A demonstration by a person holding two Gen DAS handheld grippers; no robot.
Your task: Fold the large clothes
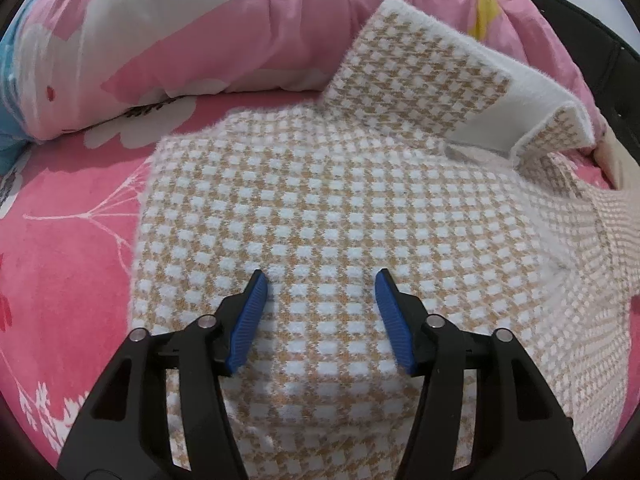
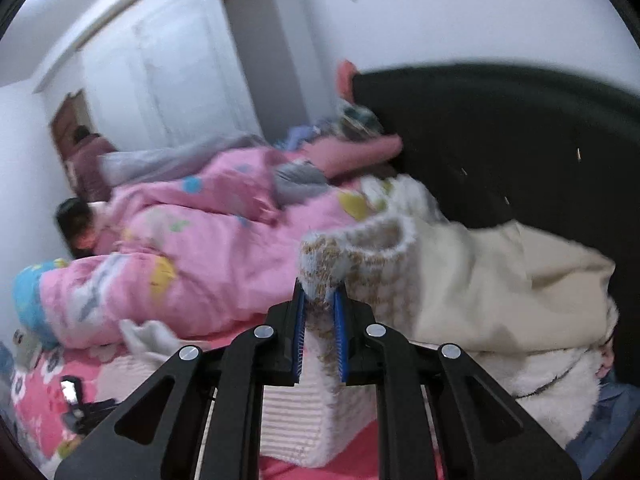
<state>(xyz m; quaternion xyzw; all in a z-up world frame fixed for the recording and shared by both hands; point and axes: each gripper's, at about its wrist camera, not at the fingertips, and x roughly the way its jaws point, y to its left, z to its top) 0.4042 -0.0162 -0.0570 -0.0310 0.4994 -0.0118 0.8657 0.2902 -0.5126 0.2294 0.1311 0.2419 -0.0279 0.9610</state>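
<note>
- the left gripper (image 1: 320, 284) hovered nearest the lens, its 2 blue pads (image 1: 248, 320) standing well apart with nothing between them, poised just over the checked sweater (image 1: 320, 200).
- the sweater, 1 fuzzy tan-and-white garment, lay spread on the pink floral bedsheet (image 1: 60, 240), its body flat under the left gripper.
- the right gripper (image 2: 320, 304) had its jaws drawn nearly together, clamped on a bunched edge of that same sweater (image 2: 324, 264), which stood up in a fuzzy hump above the pads.
- judging by this, the step in hand was a fold: 1 edge pinched and raised by the right hand, while the left waited over the body, perhaps to pin it.
- the next move seemed to call for carrying the raised edge across the flat body and laying it square, with the left pressing down or staying clear so the knit would not drag.
- farther off in the left view, 1 sleeve (image 1: 420, 72) ran up against the bedding and its white cuff (image 1: 520, 92) bent back toward the body.
- beyond lay 1 pink quilt (image 2: 200, 232), heaped; beside it in the right view sat 1 cream cloth (image 2: 500, 280) against 1 black headboard (image 2: 500, 140).
- farthest, 1 person's dark hair (image 2: 74, 216) showed at the quilt's far end, below 1 white door (image 2: 160, 60); the right view was blurred, so finer detail could not be told.
</note>
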